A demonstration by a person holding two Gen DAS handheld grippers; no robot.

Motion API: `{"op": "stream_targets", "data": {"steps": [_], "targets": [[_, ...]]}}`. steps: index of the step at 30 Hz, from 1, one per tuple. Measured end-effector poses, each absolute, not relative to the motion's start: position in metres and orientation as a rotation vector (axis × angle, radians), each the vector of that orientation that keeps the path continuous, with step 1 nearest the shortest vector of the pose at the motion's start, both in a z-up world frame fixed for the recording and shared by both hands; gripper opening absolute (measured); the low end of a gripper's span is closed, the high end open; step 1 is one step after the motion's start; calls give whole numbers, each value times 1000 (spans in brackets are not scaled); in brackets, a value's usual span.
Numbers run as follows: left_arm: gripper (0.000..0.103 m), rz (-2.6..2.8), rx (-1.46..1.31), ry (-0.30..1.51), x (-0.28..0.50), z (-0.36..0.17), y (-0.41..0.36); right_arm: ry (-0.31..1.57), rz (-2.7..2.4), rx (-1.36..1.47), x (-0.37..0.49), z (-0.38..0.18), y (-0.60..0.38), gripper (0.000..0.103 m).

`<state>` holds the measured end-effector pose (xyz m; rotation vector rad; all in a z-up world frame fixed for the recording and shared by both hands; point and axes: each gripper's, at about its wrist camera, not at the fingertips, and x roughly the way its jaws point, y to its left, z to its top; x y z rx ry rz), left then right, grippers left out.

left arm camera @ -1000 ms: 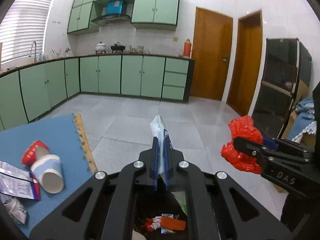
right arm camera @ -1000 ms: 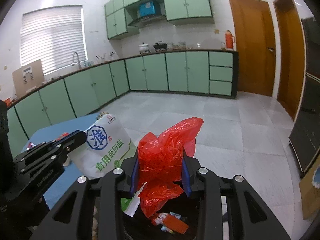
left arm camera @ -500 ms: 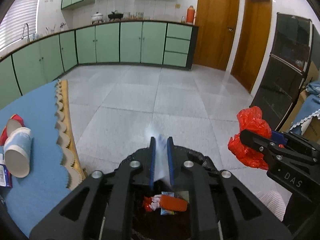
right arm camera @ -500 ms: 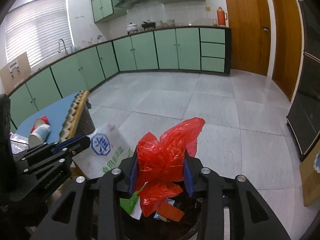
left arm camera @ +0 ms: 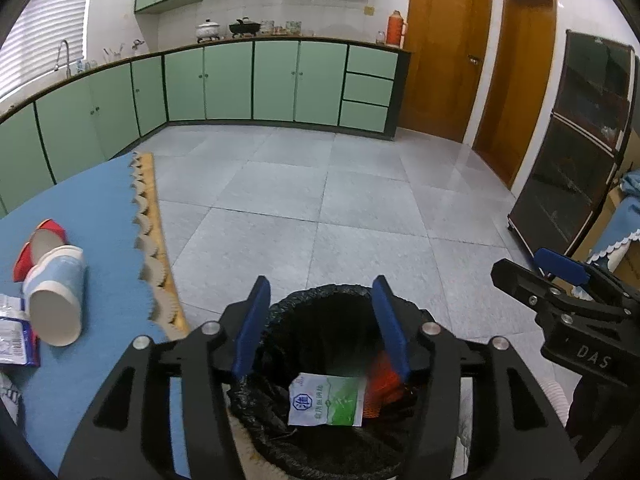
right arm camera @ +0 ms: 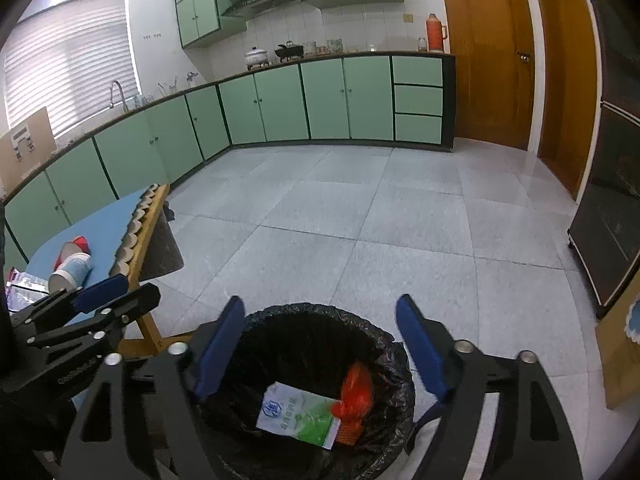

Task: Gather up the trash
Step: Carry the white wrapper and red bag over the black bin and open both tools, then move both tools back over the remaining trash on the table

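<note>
— Why are both grippers over the bin (left arm camera: 320,304)?
— To drop trash: left gripper (left arm camera: 322,322) and right gripper (right arm camera: 320,344) are opening, empty; packet (left arm camera: 326,400) and red bag (right arm camera: 356,394) lie below. Cups (left arm camera: 54,300) wait on the surface (left arm camera: 100,208), farther left.

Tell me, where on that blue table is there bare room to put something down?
The blue table top is bare between its scalloped edge trim and the tipped white-and-blue paper cup. It is crowded at the near left, where the red-rimmed cup and printed wrappers lie.
</note>
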<state>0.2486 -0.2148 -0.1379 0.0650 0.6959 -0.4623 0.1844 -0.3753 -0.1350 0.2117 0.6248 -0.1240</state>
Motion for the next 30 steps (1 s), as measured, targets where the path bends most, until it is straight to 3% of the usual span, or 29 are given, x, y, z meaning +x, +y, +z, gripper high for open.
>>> {"op": "stream_targets", "data": {"steps": [9,20,30], "targets": [[70,-394,50,601,221,-104,-166,558,-67,183,175,-103,-338,95],[72,-156,58,479,184,-78,-55,517,58,146,188,-91,-254,97],[73,56,9,505,185,-82,37,535,163,78,215,-100,-177,97]]}}
